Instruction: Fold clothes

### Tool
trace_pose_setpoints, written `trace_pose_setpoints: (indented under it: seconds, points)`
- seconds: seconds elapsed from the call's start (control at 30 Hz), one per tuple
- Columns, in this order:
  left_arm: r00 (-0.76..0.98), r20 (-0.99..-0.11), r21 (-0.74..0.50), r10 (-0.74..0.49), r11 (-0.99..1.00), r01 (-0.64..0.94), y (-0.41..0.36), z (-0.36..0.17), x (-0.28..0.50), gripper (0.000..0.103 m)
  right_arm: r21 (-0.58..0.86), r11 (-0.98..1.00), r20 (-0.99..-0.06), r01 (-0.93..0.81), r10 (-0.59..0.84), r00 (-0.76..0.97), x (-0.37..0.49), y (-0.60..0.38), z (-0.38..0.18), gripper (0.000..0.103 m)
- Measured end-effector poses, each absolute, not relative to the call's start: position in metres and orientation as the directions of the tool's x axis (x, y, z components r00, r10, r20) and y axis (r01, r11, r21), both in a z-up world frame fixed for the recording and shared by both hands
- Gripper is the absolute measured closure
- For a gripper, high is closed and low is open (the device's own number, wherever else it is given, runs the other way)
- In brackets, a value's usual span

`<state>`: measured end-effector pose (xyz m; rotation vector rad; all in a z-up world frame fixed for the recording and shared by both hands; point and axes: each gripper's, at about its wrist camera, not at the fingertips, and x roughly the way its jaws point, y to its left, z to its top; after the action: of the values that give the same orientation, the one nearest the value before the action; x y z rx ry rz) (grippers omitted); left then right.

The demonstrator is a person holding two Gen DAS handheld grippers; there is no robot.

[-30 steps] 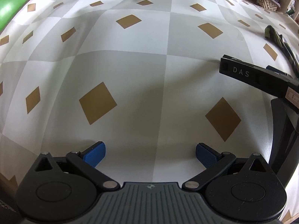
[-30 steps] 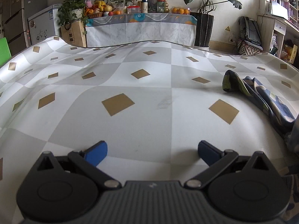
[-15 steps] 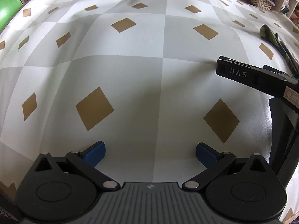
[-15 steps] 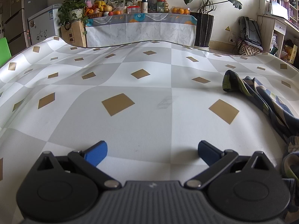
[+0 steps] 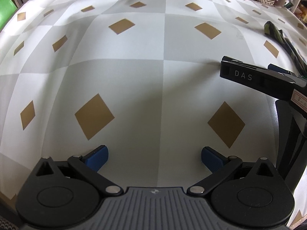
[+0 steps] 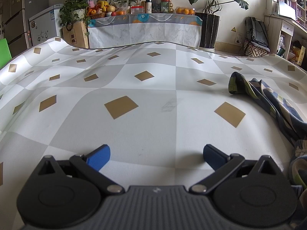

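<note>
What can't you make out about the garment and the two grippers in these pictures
- Patterned garment: right wrist view, its lower part runs off the right edge, so type and full shape are unknown.
- Same garment, left wrist view: only a sliver shows; the right gripper covers the rest.
- Label on that gripper: cut off by the edge, unreadable.

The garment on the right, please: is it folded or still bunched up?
Bunched: the garment lies crumpled in uneven ridges, and no gripper holds it.

Both wrist views low over shared tablecloth point(image 5: 122, 80), seemingly.

The patterned garment point(image 6: 276, 105) runs off the right edge, its far end unseen
</note>
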<state>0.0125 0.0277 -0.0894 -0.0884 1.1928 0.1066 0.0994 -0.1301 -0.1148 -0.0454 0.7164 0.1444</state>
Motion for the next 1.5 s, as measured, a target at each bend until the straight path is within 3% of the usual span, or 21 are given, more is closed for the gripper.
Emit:
trace_pose_setpoints:
  seconds: [1.0, 1.2, 1.5]
  points:
    - [0.345, -0.938, -0.002, 0.041, 0.992, -0.124, 0.024, -0.088, 0.015, 0.0, 0.008, 0.989, -0.657, -0.147, 0.116, 0.745, 0.1, -0.13, -0.115, 0.0]
    - [0.384, -0.921, 0.034, 0.067, 0.995, -0.091, 0.018, -0.077, 0.011, 0.0, 0.008, 0.989, -0.657, -0.147, 0.116, 0.745, 0.1, -0.13, -0.115, 0.0]
    - [0.476, -0.879, -0.017, 0.016, 0.998, -0.066, 0.015, -0.046, 0.004, 0.0, 0.008, 0.989, -0.657, -0.147, 0.116, 0.744, 0.1, -0.13, -0.115, 0.0]
